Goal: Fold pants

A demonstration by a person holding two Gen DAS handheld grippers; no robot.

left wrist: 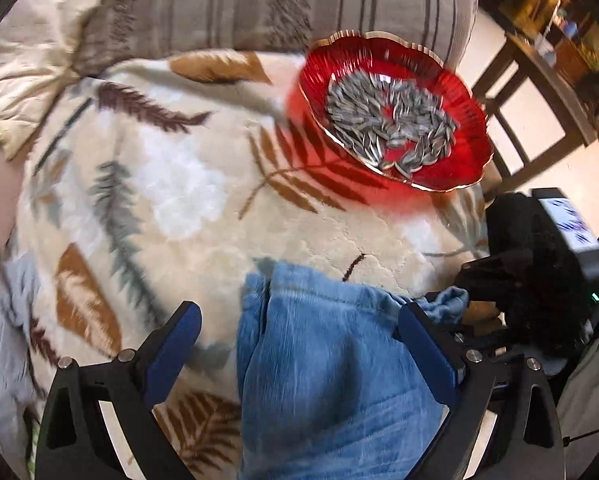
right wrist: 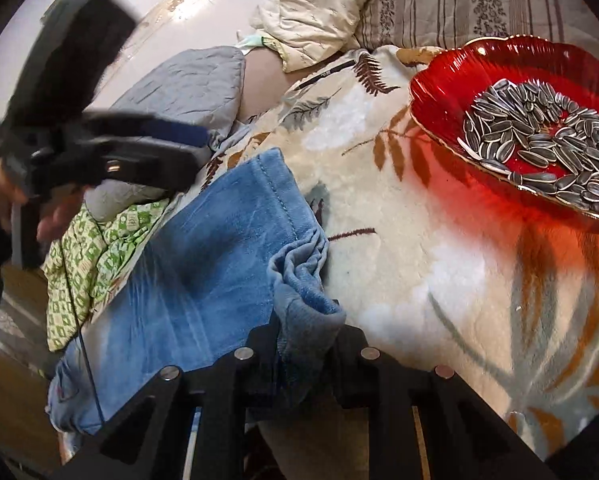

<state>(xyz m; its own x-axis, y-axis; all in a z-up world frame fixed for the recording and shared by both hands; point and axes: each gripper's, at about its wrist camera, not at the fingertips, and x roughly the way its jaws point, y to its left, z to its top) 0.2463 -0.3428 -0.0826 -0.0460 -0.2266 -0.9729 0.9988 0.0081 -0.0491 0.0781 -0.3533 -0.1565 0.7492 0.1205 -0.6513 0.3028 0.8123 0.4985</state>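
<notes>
Blue pants [right wrist: 203,264] lying on a leaf-print blanket [right wrist: 419,280], stretched from the bunched hem at the near edge back toward a green-checked cloth [right wrist: 95,256] and grey quilted pad [right wrist: 187,80]. Right gripper [right wrist: 305,344] clamped on that bunched hem, black jaws drawn close with the blue fabric pinched between them. Left gripper [left wrist: 299,340] pointing steeply down over the same garment, blue-padded fingers [left wrist: 175,344] spread wide, one on either side of the cloth, pressing nothing.

Edges and room: red glass dish [left wrist: 391,108] of sunflower seeds [left wrist: 391,124] sitting on the blanket beyond the pants, apart from the fabric, with open blanket between. Striped cushion [left wrist: 339,0] behind the dish; pale crumpled pillow [left wrist: 31,52] off toward the far left. Broad bare stretch of blanket to the left of the pants in the left wrist view.

Seen only from the left wrist: wooden furniture legs [left wrist: 511,92] and pale floor past the blanket's right edge, and the right gripper's black body at the right, gripping the hem corner. Seen only from the right wrist: a hand [right wrist: 3,196] around the left gripper's handle, blurred, a thin black cable [right wrist: 79,320] trailing across the pants, and the long side seam of the pants running to a straight stitched edge.
</notes>
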